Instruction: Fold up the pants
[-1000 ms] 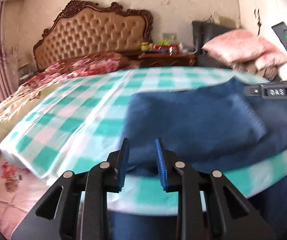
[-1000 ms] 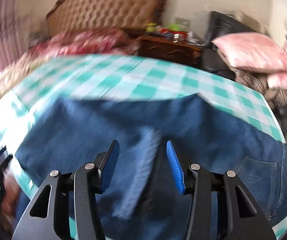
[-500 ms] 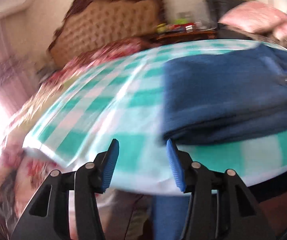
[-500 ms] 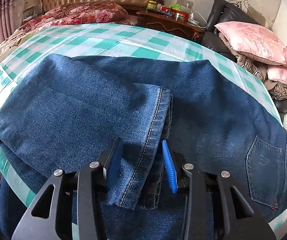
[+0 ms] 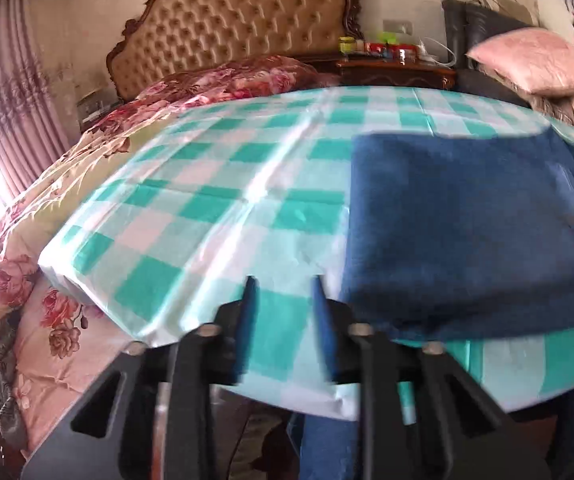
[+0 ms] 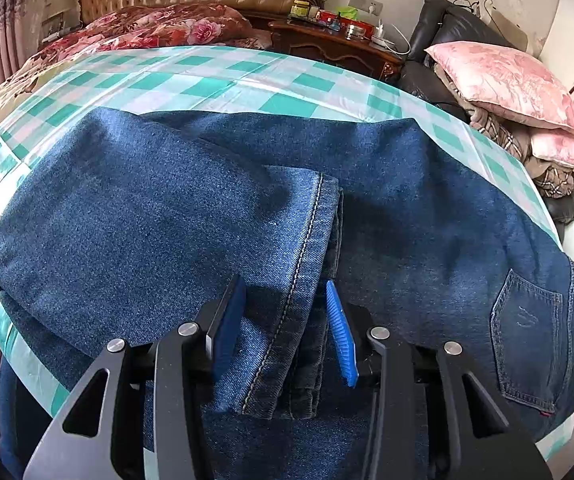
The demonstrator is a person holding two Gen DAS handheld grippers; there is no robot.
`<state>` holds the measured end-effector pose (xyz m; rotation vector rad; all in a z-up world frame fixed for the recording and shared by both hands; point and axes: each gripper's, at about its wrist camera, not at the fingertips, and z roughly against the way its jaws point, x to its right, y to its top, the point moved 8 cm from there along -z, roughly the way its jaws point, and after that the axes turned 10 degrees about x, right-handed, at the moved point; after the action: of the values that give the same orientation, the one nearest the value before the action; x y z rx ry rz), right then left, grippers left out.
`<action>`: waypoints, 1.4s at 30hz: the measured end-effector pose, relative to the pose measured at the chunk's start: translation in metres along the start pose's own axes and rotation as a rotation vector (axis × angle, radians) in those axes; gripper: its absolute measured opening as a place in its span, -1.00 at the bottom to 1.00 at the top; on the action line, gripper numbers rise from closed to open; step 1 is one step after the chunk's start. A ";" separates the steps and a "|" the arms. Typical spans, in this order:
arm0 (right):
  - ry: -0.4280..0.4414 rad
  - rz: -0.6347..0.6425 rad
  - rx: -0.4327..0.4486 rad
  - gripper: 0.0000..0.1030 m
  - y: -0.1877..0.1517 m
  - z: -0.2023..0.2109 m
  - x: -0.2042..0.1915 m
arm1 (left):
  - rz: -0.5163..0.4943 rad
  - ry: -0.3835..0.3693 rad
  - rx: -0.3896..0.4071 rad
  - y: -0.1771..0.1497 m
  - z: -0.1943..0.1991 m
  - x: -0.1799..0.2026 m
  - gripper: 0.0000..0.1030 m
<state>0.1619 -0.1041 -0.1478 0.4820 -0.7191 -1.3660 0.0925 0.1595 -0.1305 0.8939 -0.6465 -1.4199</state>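
The dark blue denim pants (image 6: 271,216) lay half-folded on the green-checked table (image 6: 207,80). The right claw (image 6: 285,320) straddled the stitched leg hem, seemingly not yet clenched; the left claw (image 5: 283,312), empty, had just narrowed over cloth. Heavy, limp denim: best gripped through the doubled hem.

tufted headboard (image 5: 231,36) | floral quilt (image 5: 223,84) | checked cloth (image 5: 215,208) | nightstand (image 6: 335,46) | pink pillow (image 6: 503,80)

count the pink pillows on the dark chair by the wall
2: a large pink pillow on top, and a smaller one beneath it at the right edge. More may be hidden underneath.
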 end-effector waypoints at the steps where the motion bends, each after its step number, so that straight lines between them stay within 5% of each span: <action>1: -0.003 0.001 -0.002 -0.25 0.000 0.000 0.000 | 0.026 -0.041 0.020 0.006 0.001 0.001 -0.55; 3: -0.005 0.000 -0.001 -0.24 0.000 0.000 0.000 | 0.067 -0.165 0.053 0.027 0.001 0.017 -0.54; 6: -0.002 -0.011 -0.002 -0.24 0.000 0.000 0.000 | -0.042 -0.294 0.025 0.044 -0.018 0.063 -0.40; 7: -0.002 -0.013 -0.005 -0.24 0.000 0.000 0.000 | -0.080 -0.271 -0.010 0.044 -0.032 0.070 -0.41; 8: -0.002 -0.013 -0.006 -0.24 0.000 0.000 0.000 | -0.107 -0.168 -0.079 0.039 -0.054 0.063 -0.44; 10: 0.002 -0.015 -0.004 -0.24 -0.001 0.000 0.001 | -0.013 -0.048 -0.148 0.041 -0.076 0.036 -0.52; 12: 0.007 -0.021 0.000 -0.23 -0.001 0.000 0.001 | 0.045 -0.064 -0.107 0.062 -0.076 0.030 -0.55; 14: 0.001 -0.014 -0.004 -0.23 0.000 0.000 0.000 | -0.015 -0.179 -0.029 0.088 -0.071 0.057 -0.44; 16: 0.003 -0.012 -0.005 -0.23 -0.001 0.000 0.000 | -0.016 -0.348 -0.068 0.094 -0.082 0.089 -0.29; 17: 0.007 -0.019 -0.006 -0.23 -0.001 0.000 0.001 | -0.024 -0.346 -0.100 0.092 -0.099 0.097 -0.29; 19: 0.018 -0.037 -0.011 -0.22 -0.001 -0.001 0.003 | -0.065 -0.215 -0.169 0.084 -0.134 0.088 -0.33; 21: 0.024 -0.043 -0.014 -0.21 -0.001 -0.002 0.004 | 0.063 -0.142 -0.214 0.083 -0.152 0.059 -0.26; 24: 0.028 -0.055 -0.012 -0.17 -0.002 -0.002 0.005 | 0.077 -0.101 -0.144 0.091 -0.128 0.039 -0.29; 29: 0.028 -0.058 -0.007 -0.17 -0.001 -0.002 0.006 | 0.063 -0.301 -0.071 0.057 -0.066 0.057 -0.22; 31: 0.027 -0.055 -0.006 -0.17 -0.001 -0.002 0.005 | 0.005 -0.192 -0.090 0.029 -0.060 0.049 -0.19; 35: 0.027 -0.050 -0.003 -0.17 -0.002 -0.001 0.006 | 0.079 -0.079 -0.099 0.010 -0.051 0.009 0.01; 37: 0.028 -0.055 -0.004 -0.17 -0.002 -0.001 0.006 | 0.066 -0.097 -0.055 0.017 -0.036 0.009 -0.04; 40: 0.022 -0.058 -0.001 -0.16 -0.003 -0.001 0.005 | 0.069 -0.262 -0.035 0.017 -0.017 0.034 0.02; 42: 0.018 -0.053 0.000 -0.15 -0.002 -0.001 0.005 | -0.002 -0.221 -0.091 -0.001 -0.025 0.043 0.10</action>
<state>0.1614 -0.1098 -0.1489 0.5163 -0.6956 -1.4098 0.1163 0.1203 -0.1508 0.6715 -0.7397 -1.5509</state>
